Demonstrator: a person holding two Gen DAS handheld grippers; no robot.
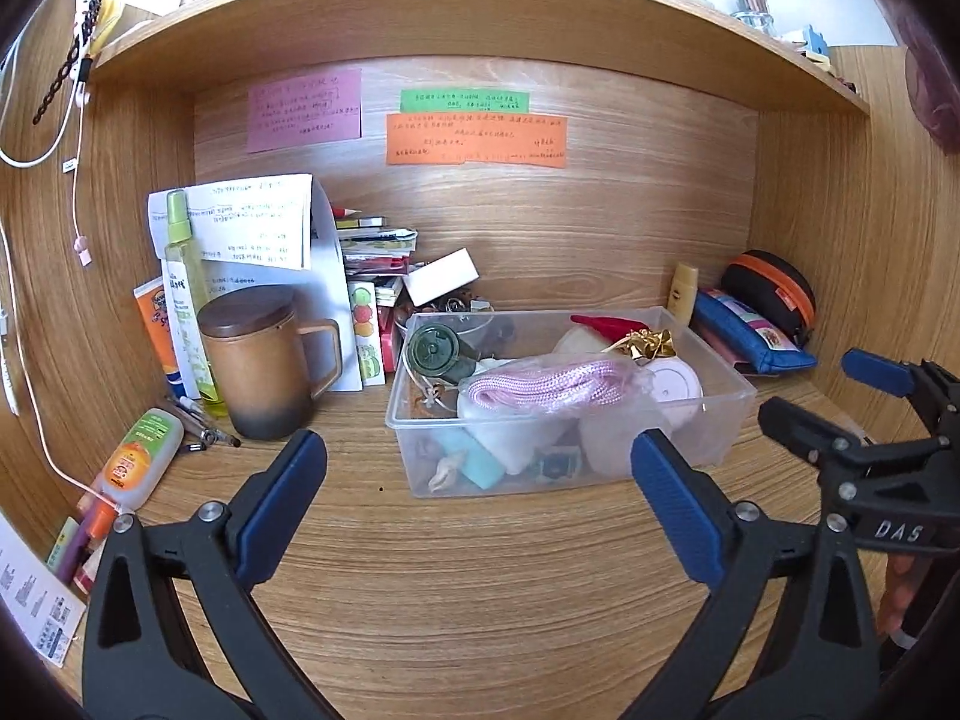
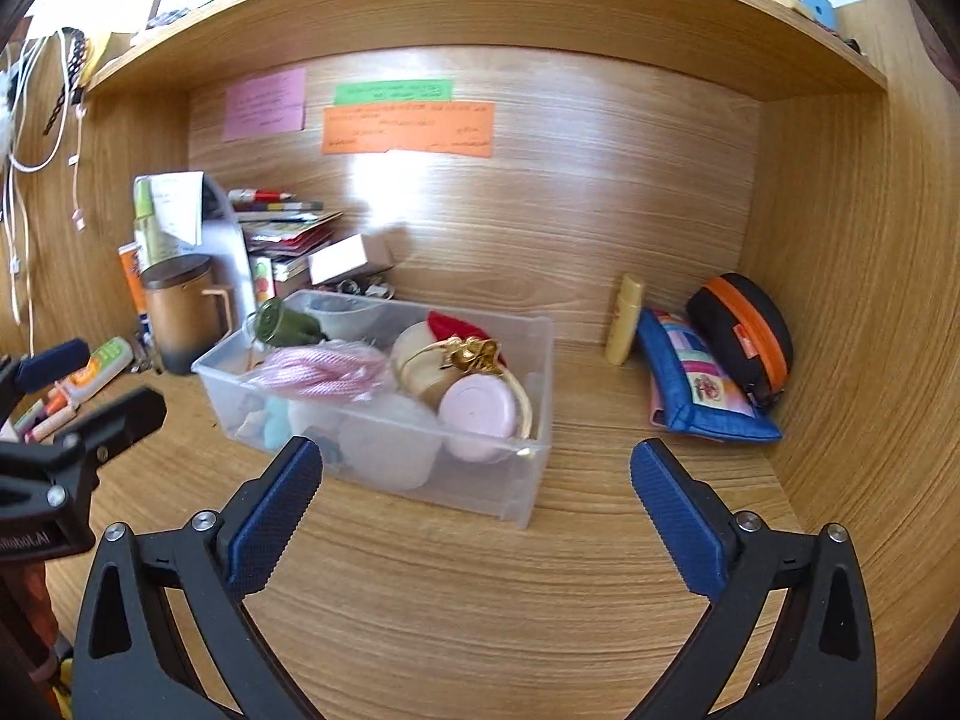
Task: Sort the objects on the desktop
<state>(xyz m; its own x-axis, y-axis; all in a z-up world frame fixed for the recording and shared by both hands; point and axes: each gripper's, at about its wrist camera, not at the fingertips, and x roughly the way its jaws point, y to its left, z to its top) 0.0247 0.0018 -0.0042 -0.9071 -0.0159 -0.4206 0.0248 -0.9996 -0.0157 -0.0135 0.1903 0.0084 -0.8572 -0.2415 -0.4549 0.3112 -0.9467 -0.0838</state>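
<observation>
Counter of pale wood, walled on three sides, carries a clear plastic bin near its middle, filled with a pink cord bundle, a dark green reel and a round pink lid. Left of the bin stands a brown lidded mug; right of it, by the side wall, lie a blue pouch and a black case with an orange zip. Left gripper and right gripper hover just before the bin, jaws wide and empty.
</observation>
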